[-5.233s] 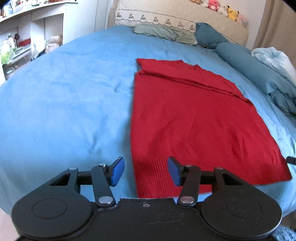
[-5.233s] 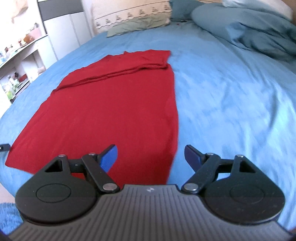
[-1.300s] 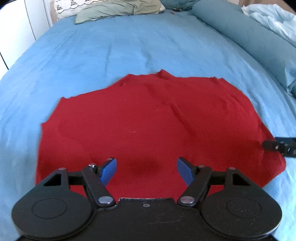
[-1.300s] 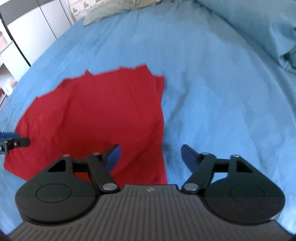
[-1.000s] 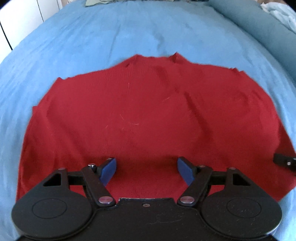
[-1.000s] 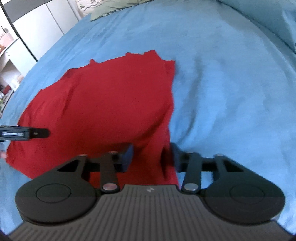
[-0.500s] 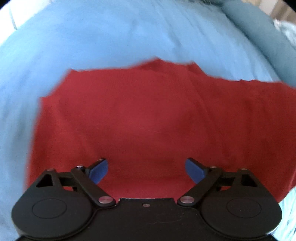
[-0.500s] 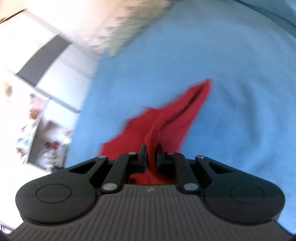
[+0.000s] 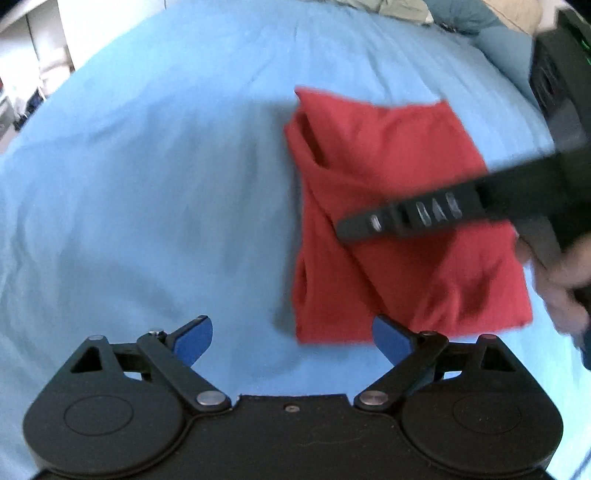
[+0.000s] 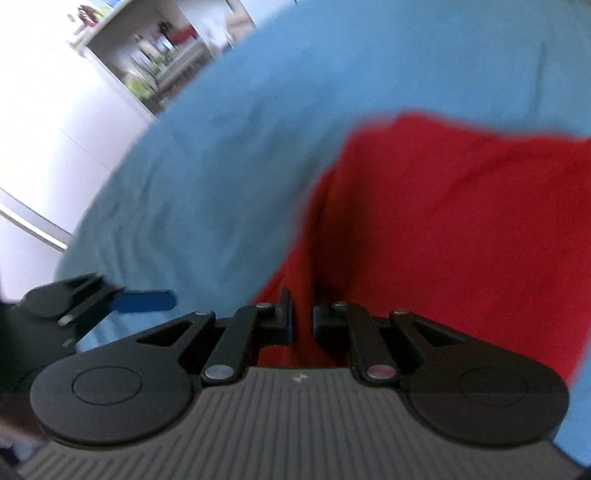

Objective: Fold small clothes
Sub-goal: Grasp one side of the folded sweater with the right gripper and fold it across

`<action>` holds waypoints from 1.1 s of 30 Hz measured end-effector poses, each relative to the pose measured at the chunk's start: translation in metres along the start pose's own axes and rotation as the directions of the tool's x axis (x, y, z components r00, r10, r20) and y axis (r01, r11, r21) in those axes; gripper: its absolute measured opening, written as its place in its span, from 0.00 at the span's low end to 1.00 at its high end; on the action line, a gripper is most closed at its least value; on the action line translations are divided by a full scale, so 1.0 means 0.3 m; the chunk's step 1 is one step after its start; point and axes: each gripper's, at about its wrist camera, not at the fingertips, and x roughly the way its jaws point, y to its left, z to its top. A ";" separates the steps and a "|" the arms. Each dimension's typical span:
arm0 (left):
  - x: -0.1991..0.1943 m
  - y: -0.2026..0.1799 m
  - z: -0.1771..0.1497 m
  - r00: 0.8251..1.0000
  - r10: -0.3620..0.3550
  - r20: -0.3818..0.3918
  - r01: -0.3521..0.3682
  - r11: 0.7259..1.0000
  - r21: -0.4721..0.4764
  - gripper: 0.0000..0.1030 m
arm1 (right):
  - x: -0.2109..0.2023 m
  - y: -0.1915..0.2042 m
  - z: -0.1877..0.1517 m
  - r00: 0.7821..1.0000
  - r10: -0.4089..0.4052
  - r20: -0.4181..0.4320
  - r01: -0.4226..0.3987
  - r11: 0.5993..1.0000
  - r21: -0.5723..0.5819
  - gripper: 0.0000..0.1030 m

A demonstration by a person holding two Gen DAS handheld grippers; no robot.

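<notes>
Moved since earlier: half a second ago the red garment [image 9: 402, 229] lay spread wide under my left tool; now it is doubled over itself into a narrower block, its right side carried across toward the left.
Right hand-held gripper [image 10: 302, 316]: fingers pressed nearly together, pinching a ridge of red cloth that rises between them; blur suggests I am mid-swing.
Left hand-held gripper [image 9: 291, 338]: blue pads spread wide, holding nothing, poised just short of the garment's near edge.
Crossing view: from the left camera my right tool reaches across above the cloth, with my hand [image 9: 561, 291] at the frame's right edge.
Garment position: on the blue bed [image 9: 147, 166], to the right of my left tool's centre line, layers loose and open along the left edge.
Meaning for the task: I judge one side-to-side fold nearly laid; release and smoothing remain, perhaps another fold.
Far end: pillows [image 9: 391, 5] at the head of the bed; shelves [image 10: 162, 51] with blurred items.
Writing: none readable; a small mark on my right tool's body is too blurred to make out.
</notes>
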 end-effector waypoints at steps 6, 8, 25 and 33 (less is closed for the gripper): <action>-0.020 -0.012 -0.029 0.995 -0.096 0.014 0.096 0.995 0.001 0.93 | -0.177 -0.017 0.004 0.985 0.057 0.160 -0.066 0.996 0.053 0.75; -0.038 -0.019 -0.020 0.992 -0.122 0.028 0.123 0.992 -0.004 0.93 | -0.305 -0.044 -0.002 0.970 0.003 0.243 -0.025 0.996 0.085 0.82; 0.026 0.038 0.072 0.991 -0.127 0.046 0.132 0.986 -0.101 0.93 | -0.314 -0.059 -0.601 0.825 -0.529 0.200 0.495 0.847 0.196 0.90; 0.016 0.034 0.075 0.990 -0.131 0.054 0.136 0.986 -0.097 0.93 | -0.269 -0.040 -0.546 0.812 -0.538 0.225 0.499 0.841 0.211 0.89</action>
